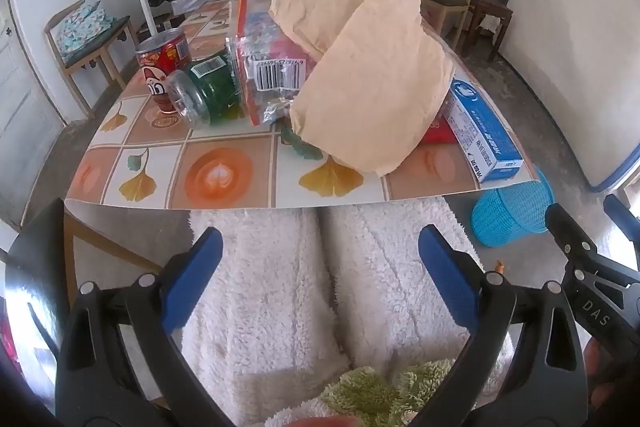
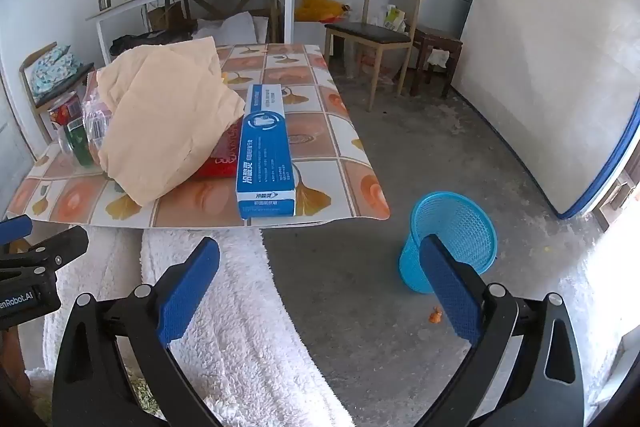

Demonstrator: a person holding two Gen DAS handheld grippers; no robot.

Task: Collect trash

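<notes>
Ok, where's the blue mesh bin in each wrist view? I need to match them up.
Left wrist: blue mesh bin at right edge, on the floor just below the table's near right corner.
Right wrist: bin lower right of centre, partly behind the right gripper's finger.
Shared landmark: blue toothpaste box.

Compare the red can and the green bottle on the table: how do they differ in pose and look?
The red can stands upright, while the green bottle lies on its side. The red can is opaque with a cartoon print; the green bottle is see-through with a barcode label. The red can is at the table's left edge; the green bottle lies against a clear plastic package. Both rest on the tiled tablecloth.
</notes>
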